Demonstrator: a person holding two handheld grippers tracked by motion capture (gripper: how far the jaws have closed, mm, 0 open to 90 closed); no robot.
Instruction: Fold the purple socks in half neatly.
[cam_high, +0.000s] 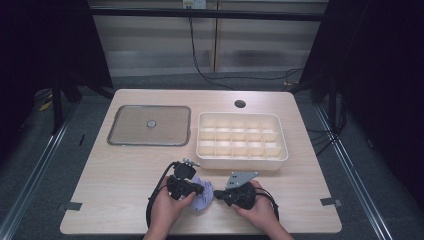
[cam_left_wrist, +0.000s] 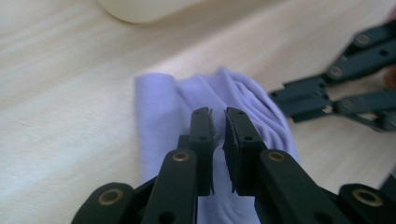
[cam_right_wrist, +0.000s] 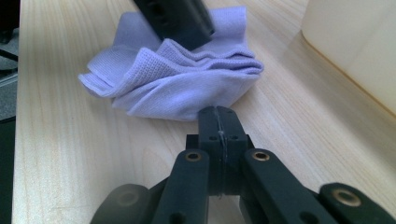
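Note:
A crumpled lavender cloth (cam_high: 204, 199) lies near the table's front edge, between my two grippers. My left gripper (cam_high: 199, 189) comes in from the left. In the left gripper view its jaws (cam_left_wrist: 219, 120) stand almost together over the cloth (cam_left_wrist: 163, 107), with a thin fold pinched between them. My right gripper (cam_high: 216, 193) points at the cloth from the right. In the right gripper view it (cam_right_wrist: 218, 114) is shut with nothing between its jaws, and its tips are at the near edge of the cloth (cam_right_wrist: 187, 88). The left gripper (cam_right_wrist: 175, 21) bears on the bunched folds from above.
A cream tray (cam_high: 242, 161) divided into several compartments stands just behind the grippers. A flat rectangular lid (cam_high: 150, 125) with a centre knob lies at the back left. A round cable hole (cam_high: 240, 104) is near the far edge. Bare wood lies to the left and right.

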